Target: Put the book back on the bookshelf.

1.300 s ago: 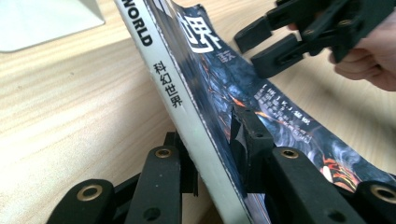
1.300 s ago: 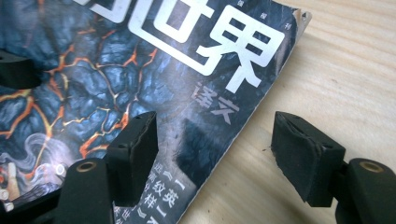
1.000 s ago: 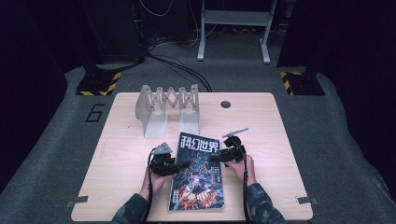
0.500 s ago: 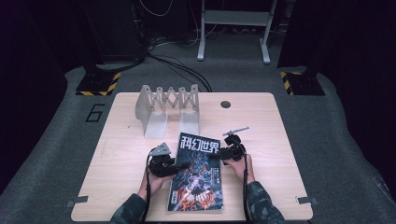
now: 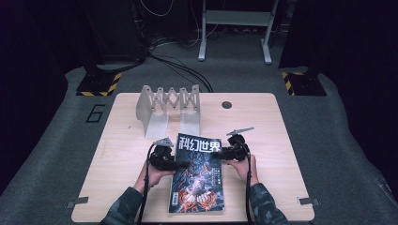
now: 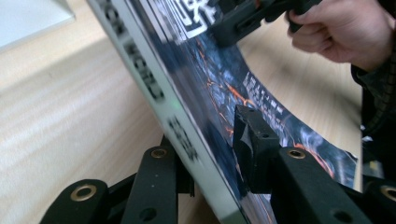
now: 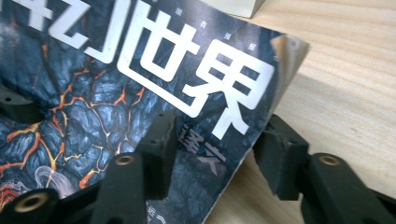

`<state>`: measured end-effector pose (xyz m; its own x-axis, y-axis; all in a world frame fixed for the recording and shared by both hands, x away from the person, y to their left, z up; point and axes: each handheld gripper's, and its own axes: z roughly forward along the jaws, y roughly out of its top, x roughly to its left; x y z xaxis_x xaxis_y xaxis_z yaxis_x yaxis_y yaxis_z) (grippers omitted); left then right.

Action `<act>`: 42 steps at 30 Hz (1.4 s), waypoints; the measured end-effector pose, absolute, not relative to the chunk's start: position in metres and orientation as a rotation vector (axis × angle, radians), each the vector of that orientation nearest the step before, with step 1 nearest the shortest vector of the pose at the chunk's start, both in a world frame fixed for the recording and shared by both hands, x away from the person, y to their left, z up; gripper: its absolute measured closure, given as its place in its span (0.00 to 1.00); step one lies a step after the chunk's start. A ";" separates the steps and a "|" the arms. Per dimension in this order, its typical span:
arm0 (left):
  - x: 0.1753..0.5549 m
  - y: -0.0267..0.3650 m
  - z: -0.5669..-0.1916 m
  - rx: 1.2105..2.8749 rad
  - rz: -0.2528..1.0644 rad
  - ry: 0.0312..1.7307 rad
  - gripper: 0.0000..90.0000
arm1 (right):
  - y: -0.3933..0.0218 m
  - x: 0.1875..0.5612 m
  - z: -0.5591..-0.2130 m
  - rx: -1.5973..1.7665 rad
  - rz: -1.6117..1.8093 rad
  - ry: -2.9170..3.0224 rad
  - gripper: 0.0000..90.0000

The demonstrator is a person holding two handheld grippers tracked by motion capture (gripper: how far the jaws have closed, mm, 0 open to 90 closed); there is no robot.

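A dark magazine point(image 5: 199, 178) with white characters and a lava-like cover lies at the table's near middle. Its left side is raised, and my left gripper point(image 5: 180, 164) is shut on the spine point(image 6: 182, 135): one jaw sits under it and one pad point(image 6: 250, 135) rests on the cover. These jaws have just been opening a little. At the magazine's upper right edge, my right gripper point(image 5: 220, 153) is open. One jaw lies over the cover point(image 7: 154, 79), the other beyond the curled edge, and they have just been closing around it.
A white accordion-style rack point(image 5: 169, 105) stands at the back of the wooden table point(image 5: 281, 122), just beyond the magazine. A round cable hole point(image 5: 227, 104) is in the table top. The person's right hand point(image 6: 345, 28) holds the other gripper in the left gripper view.
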<state>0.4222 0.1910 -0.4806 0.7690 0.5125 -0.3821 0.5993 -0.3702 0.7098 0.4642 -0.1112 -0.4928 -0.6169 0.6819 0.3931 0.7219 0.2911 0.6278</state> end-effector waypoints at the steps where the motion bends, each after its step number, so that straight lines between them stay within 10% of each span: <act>1: 0.424 0.191 -0.480 2.057 -0.130 0.841 0.77 | -0.111 0.464 -0.492 -1.350 -1.251 -2.490 0.61; 21: 0.447 0.184 -0.467 2.147 -0.235 0.840 0.62 | -0.106 0.452 -0.469 -1.329 -1.301 -2.584 0.83; 42: 0.444 0.180 -0.447 2.197 -0.124 0.795 0.78 | -0.106 0.443 -0.442 -1.301 -1.403 -2.662 0.86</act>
